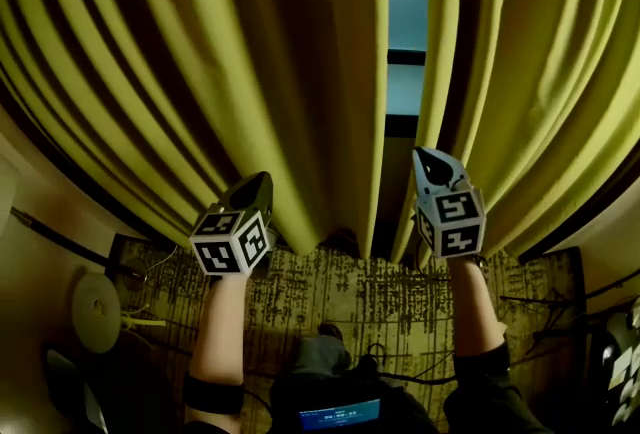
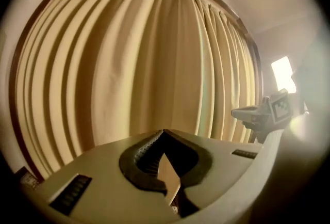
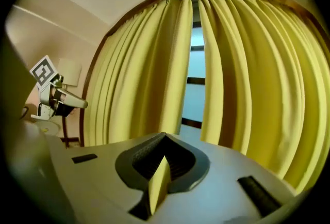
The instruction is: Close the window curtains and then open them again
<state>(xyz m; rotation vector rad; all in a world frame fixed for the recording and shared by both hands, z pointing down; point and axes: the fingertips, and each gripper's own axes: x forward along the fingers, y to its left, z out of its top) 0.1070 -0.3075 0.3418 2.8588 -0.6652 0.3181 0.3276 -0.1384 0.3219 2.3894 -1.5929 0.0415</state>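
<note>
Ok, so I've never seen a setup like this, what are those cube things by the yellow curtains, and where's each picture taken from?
No robot here: a person holds a left gripper and a right gripper, and the marker cubes are part of them. The head view comes from a camera on the person's head, looking down to patterned carpet. The other two come from cameras riding on each gripper. The curtains are nearly closed, leaving a strip of window. Both grippers are shut, holding nothing.

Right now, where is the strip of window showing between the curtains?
In the head view the window strip shows right of centre, between the left curtain and the right curtain, just above the right gripper.
</note>
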